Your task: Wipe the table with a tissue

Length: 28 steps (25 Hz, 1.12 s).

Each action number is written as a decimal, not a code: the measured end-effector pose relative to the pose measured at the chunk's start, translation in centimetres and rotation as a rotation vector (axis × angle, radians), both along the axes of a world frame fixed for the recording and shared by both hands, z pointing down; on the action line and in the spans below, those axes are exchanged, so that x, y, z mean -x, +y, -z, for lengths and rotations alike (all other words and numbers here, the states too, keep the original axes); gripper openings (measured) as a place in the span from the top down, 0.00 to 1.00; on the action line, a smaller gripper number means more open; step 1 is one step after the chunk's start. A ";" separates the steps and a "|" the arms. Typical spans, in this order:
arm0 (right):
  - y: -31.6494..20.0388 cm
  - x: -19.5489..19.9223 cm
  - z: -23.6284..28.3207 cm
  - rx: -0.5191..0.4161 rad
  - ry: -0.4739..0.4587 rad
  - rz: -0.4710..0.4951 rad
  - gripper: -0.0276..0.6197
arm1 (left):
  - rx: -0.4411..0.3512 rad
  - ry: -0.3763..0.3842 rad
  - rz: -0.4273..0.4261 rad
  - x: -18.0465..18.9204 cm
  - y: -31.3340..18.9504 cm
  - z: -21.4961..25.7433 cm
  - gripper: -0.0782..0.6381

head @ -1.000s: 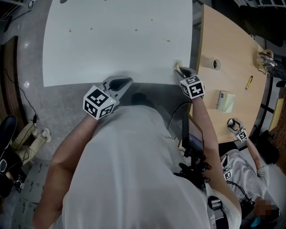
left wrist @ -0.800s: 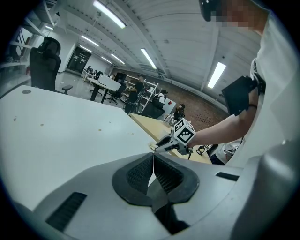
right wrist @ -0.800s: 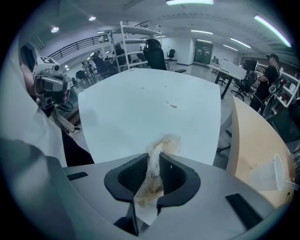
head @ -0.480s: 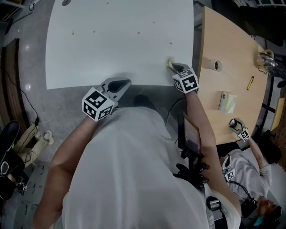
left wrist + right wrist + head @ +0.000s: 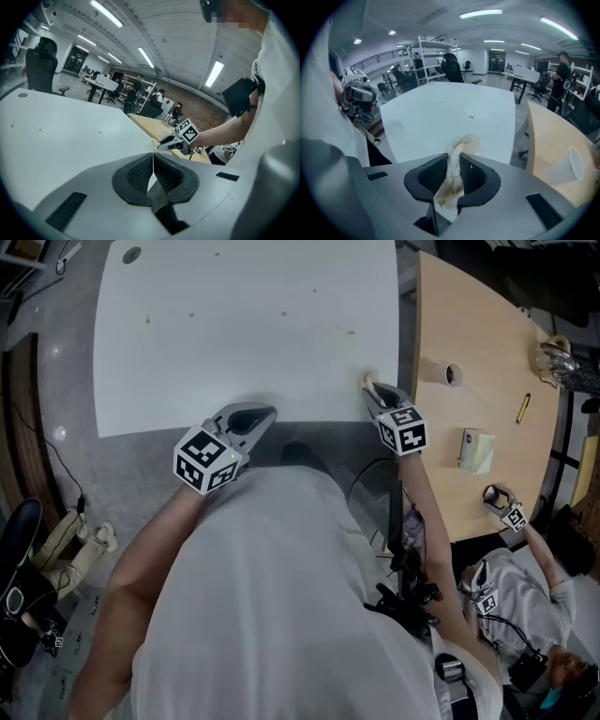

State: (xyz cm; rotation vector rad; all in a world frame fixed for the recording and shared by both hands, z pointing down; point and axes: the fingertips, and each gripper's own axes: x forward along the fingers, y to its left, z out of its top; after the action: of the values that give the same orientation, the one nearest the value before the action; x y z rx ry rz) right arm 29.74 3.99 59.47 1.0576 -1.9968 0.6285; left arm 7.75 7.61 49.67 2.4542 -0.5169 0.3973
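Note:
The white table (image 5: 244,324) fills the upper head view, with a few small brown specks (image 5: 352,332) on it. My right gripper (image 5: 374,390) is shut on a stained, crumpled tissue (image 5: 457,161) at the table's near right corner; the tissue (image 5: 368,381) rests at the table surface. In the right gripper view the tissue sticks out between the shut jaws over the white table (image 5: 440,122). My left gripper (image 5: 255,414) is shut with nothing in it, at the table's near edge. The left gripper view shows its jaws (image 5: 153,161) closed together and the right gripper (image 5: 176,140) beyond.
A wooden table (image 5: 469,418) stands to the right with a tape roll (image 5: 453,375), a tissue pack (image 5: 476,451) and a yellow pen (image 5: 523,410). Another person with grippers (image 5: 502,507) sits at the lower right. A clear cup (image 5: 572,164) stands on the wooden table.
My right gripper with the tissue slid away over the table corner half a second ago and has come back toward the near edge. The left gripper has stayed put.

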 end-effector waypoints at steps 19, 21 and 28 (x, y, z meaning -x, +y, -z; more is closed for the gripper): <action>7.1 6.6 -2.3 0.064 0.104 0.018 0.84 | -0.009 0.013 -0.028 4.4 -0.5 0.0 0.88; 6.4 9.1 -2.4 0.055 0.106 0.018 0.84 | -0.013 0.016 -0.041 5.2 -0.6 0.3 0.88; 5.0 17.1 -2.5 0.050 0.067 0.102 0.84 | -0.043 0.007 -0.080 8.4 -0.6 0.5 0.88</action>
State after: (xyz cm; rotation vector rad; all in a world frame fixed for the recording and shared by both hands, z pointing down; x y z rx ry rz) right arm 12.66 8.96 61.96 0.9289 -1.9532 0.5778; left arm -0.69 7.03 49.19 2.5227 -0.4298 0.4133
